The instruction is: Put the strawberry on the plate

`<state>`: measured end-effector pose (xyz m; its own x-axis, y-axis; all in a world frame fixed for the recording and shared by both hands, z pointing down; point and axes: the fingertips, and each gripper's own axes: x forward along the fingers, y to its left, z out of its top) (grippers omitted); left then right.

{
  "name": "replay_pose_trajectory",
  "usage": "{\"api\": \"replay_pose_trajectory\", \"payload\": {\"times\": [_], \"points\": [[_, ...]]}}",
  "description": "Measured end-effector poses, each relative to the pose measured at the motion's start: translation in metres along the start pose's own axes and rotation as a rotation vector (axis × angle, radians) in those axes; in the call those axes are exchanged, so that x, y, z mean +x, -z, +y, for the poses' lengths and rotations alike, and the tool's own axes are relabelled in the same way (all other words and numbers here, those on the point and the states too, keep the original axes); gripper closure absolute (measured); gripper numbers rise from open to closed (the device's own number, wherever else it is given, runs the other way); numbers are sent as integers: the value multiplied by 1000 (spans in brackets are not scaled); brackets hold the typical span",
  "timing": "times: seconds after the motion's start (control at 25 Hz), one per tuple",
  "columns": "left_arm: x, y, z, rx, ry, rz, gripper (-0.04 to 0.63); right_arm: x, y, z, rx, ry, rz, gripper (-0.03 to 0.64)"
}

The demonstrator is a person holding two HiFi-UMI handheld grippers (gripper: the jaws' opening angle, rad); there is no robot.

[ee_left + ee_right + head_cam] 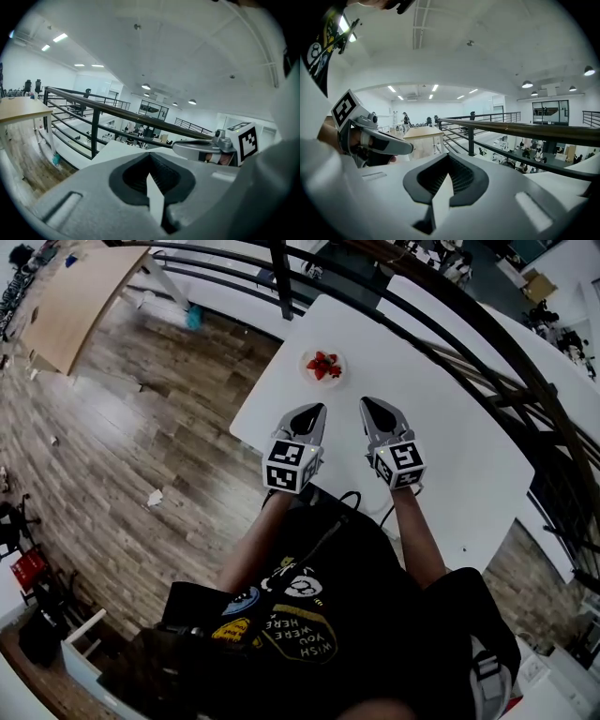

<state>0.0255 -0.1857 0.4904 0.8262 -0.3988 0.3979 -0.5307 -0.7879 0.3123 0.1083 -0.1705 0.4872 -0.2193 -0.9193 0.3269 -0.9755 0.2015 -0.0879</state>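
Red strawberries [322, 364] lie on a small white plate [306, 372] at the far side of the white table [459, 437] in the head view. Both grippers hover side by side over the table's near part, short of the plate, pointing toward it. My left gripper [316, 410] is shut with nothing between its jaws; my right gripper [367, 404] is shut and empty too. The left gripper view shows its own closed jaws [152, 183] and the right gripper [206, 149] beside them. The right gripper view shows closed jaws [443, 187] and the left gripper [377, 140]. Plate and strawberries are hidden in both gripper views.
A black railing [450, 343] runs behind the table along a drop to a lower floor. Wooden flooring [141, 427] lies to the left, with a wooden tabletop [75, 292] at the far left. The table's left corner edge [234, 427] is near the left gripper.
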Motion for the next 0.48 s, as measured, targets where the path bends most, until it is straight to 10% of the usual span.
{"api": "replay_pose_trajectory", "payload": {"times": [0.48], "points": [[-49, -18, -72, 69, -122, -130, 595, -90, -40, 27, -4, -81, -138, 614]]}}
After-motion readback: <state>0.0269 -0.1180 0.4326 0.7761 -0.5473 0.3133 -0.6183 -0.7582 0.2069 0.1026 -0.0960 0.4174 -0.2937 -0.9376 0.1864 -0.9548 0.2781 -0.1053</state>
